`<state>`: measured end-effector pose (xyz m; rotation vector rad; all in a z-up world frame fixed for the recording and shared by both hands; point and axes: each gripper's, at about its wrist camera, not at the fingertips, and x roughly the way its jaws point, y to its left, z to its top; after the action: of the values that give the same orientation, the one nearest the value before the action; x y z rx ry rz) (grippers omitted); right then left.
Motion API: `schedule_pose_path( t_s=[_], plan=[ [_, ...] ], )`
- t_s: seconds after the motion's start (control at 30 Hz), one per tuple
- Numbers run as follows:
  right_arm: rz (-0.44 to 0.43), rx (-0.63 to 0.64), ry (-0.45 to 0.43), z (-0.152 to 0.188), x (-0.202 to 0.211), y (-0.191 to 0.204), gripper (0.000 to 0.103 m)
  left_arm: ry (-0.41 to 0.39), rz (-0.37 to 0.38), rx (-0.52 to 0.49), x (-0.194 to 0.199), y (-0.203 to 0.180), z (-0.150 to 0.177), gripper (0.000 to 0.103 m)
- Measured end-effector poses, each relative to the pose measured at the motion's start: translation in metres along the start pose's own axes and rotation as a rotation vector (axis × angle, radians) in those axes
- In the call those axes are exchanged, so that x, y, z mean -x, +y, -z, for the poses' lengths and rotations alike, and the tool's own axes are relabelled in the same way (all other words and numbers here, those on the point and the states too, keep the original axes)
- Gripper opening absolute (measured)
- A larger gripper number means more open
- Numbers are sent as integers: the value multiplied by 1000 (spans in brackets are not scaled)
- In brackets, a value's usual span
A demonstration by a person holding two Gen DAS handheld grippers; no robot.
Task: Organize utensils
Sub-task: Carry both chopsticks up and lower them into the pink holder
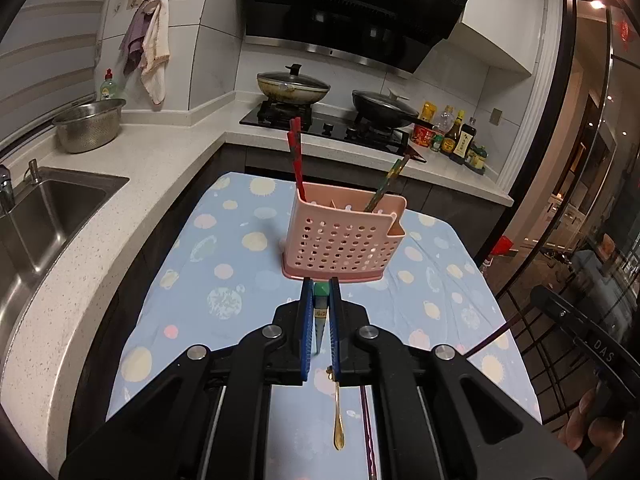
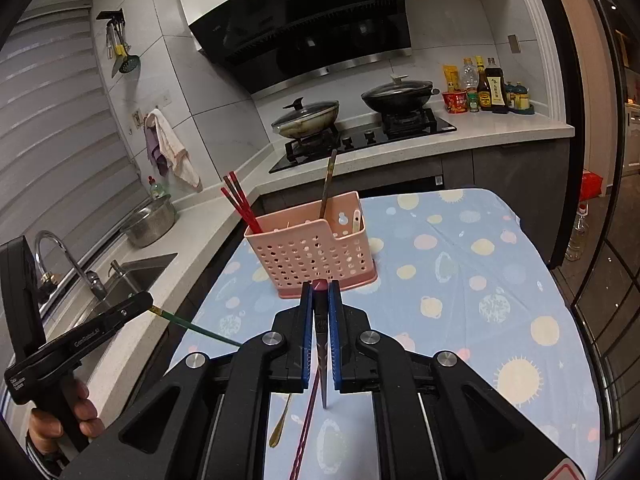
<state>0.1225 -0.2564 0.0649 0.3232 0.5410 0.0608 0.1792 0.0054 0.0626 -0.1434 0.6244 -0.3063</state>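
Two grippers faced a pink caddy (image 1: 340,240) that stood on the cloth-covered worktop (image 1: 224,264), near its far end, presumably so that either hand could reach it. The caddy's perforated walls probably let wet utensils drain. Red chopsticks (image 1: 297,156) leaned out of its left compartment and a darker chopstick (image 1: 390,182) out of another, each resting on the rim because it was taller than the walls; the right view also showed a pale utensil (image 2: 355,220) at the caddy's right end.

The left gripper (image 1: 321,292) had its fingers closed on a green chopstick (image 1: 320,312), gripped near its upper end so that the tip hung free below. The right gripper (image 2: 321,294) was likewise clamped on a dark, red-topped chopstick (image 2: 322,344), point downward, a hold suited to dropping it in.

A gold spoon (image 1: 338,420) and a purple chopstick (image 1: 368,432) lay on the cloth beneath the grippers, not yet sorted.
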Motion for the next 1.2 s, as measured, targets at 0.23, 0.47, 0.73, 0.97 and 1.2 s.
schedule_pose_path(
  t_s=[0.23, 0.47, 0.73, 0.97, 1.2],
  plan=[
    [-20, -9, -56, -32, -8, -2, 7, -57, 16, -18, -7, -7, -33, 7],
    [-47, -22, -108, -68, -23, 0, 7, -116, 36, -23, -16, -14, -72, 7],
    [-76, -7, -173, -119, -46, 12, 7, -200, 52, -35, -26, -22, -126, 7],
    [-89, -3, -230, -167, -73, 24, 7, -282, 48, -76, -35, -33, -174, 7],
    [-85, -13, -230, -185, -107, 28, 7, -269, 34, -82, -72, -30, -193, 7]
  ],
)
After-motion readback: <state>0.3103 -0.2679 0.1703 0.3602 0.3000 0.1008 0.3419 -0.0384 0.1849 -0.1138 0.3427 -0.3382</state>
